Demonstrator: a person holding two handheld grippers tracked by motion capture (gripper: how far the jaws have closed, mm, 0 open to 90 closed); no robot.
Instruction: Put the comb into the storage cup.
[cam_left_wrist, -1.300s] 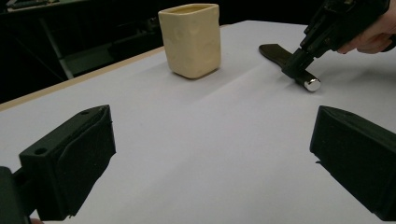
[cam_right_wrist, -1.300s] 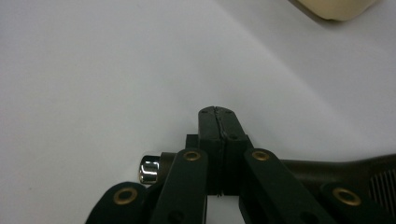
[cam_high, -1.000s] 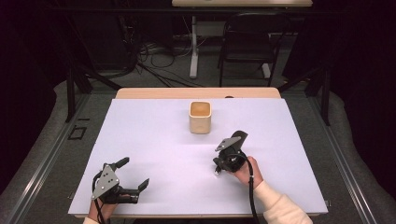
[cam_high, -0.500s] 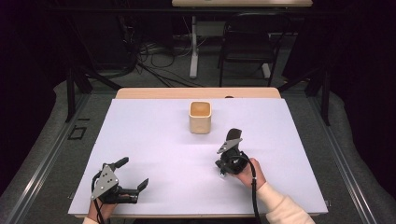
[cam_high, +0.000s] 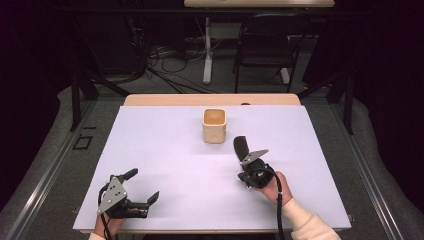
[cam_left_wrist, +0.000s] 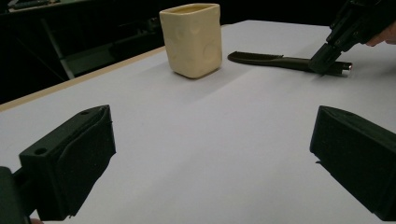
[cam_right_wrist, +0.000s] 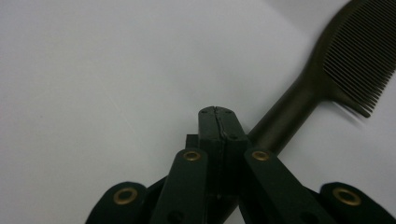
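A dark comb (cam_high: 241, 146) lies flat on the white table cover, just right of a cream square cup (cam_high: 214, 126). My right gripper (cam_high: 247, 167) is shut, its tips down on the comb's handle. In the right gripper view the closed jaws (cam_right_wrist: 217, 114) meet in a seam, and the comb (cam_right_wrist: 355, 51) runs out from under them to the upper right. The left gripper view shows the cup (cam_left_wrist: 191, 39), the comb (cam_left_wrist: 280, 60) and the right gripper (cam_left_wrist: 322, 63) touching the handle near its end. My left gripper (cam_high: 142, 186) rests open near the front left corner, with nothing between its jaws (cam_left_wrist: 210, 154).
The white cover (cam_high: 165, 145) spreads over a wooden table whose far edge (cam_high: 210, 99) shows behind the cup. Beyond it stand a dark chair (cam_high: 265, 45), table legs and floor cables. Metal rails run along both sides.
The comb's toothed end has swung to the left, closer to the cup. My right gripper has shifted slightly toward the near edge. The left gripper has stayed put.
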